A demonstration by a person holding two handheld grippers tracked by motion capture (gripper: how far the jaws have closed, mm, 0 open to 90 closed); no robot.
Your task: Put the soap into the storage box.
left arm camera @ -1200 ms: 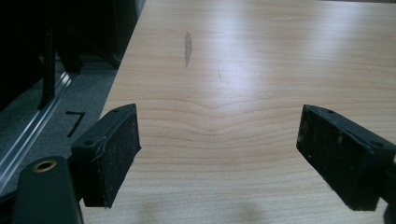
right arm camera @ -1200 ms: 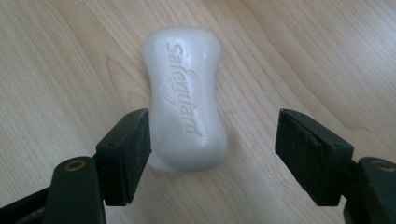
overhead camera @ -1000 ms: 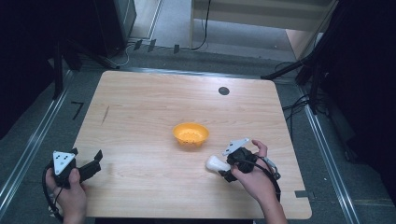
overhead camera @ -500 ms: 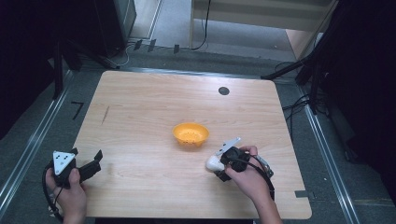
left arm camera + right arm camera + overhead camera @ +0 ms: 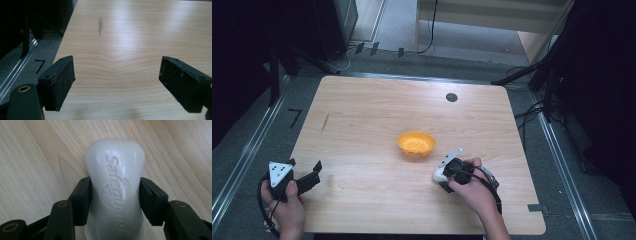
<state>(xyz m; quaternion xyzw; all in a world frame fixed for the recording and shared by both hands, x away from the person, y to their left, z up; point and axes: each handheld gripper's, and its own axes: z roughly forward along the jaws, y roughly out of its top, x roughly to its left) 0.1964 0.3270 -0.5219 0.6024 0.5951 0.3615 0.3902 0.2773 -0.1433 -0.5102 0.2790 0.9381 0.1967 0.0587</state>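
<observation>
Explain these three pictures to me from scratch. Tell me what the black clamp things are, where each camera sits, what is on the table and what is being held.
There is no robot here. A person holds a handheld two-jaw clamp, called a gripper, in each hand.

The high view looks down on a wooden table from above the person's side. The left gripper is near the table's left front corner, and the right gripper is toward the front right.

The other two pictures come from small cameras riding on the grippers, looking along their black jaws.

On the table sits an orange bowl, just beyond the right gripper.

The left gripper view shows its jaws wide apart above bare wood. The right gripper view shows its jaws pressed on both sides of a white soap bar embossed "Safeguard".
</observation>
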